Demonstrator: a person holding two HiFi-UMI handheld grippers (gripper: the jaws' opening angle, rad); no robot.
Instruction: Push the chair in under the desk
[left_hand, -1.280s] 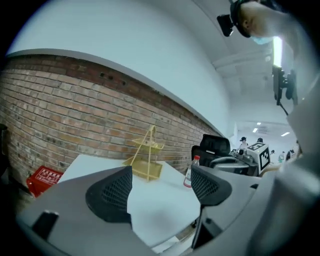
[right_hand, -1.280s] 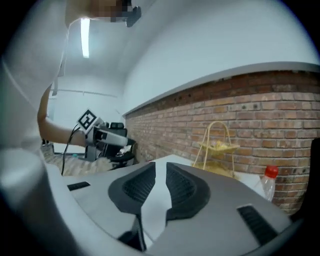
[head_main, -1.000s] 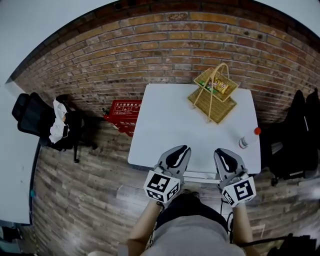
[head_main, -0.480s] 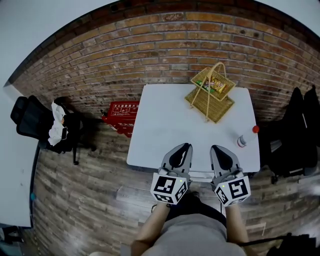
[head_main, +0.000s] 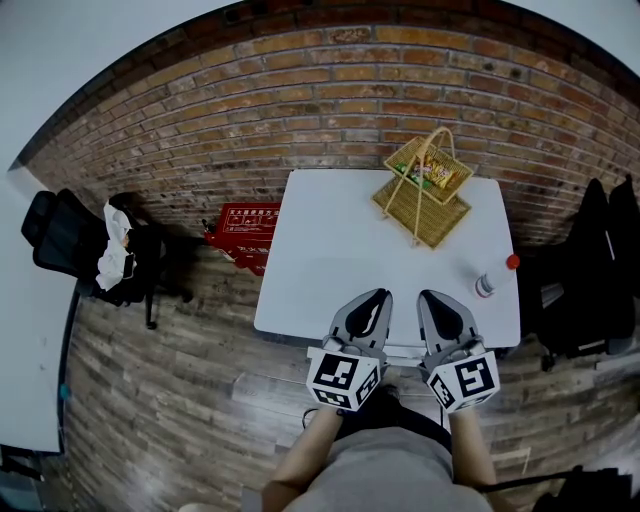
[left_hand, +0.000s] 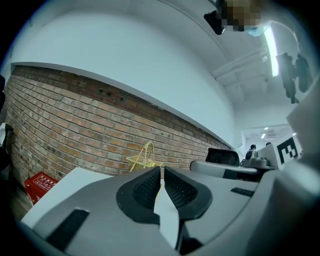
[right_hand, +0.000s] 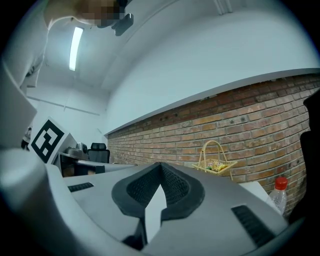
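The white desk (head_main: 330, 250) stands against a brick wall. My left gripper (head_main: 375, 297) and right gripper (head_main: 432, 297) hover side by side, pointing level over the desk's near edge. Both are shut with nothing between the pads. In the left gripper view the left gripper (left_hand: 161, 170) has its tips together, and the right gripper (right_hand: 160, 165) shows the same in its own view. A pale bar (head_main: 400, 351) shows just below the desk's near edge between the grippers; I cannot tell whether it is part of a chair. A black office chair (head_main: 70, 240) with white cloth on it stands far left.
A yellow wicker basket (head_main: 425, 190) with packets sits at the desk's far right. A bottle with a red cap (head_main: 487, 283) stands near the right edge. A red crate (head_main: 248, 225) lies on the floor left of the desk. Dark chairs (head_main: 590, 270) crowd the right side.
Both grippers have drawn closer together over the desk's near edge, and their jaws have closed the last bit. Nothing on the desk has moved.
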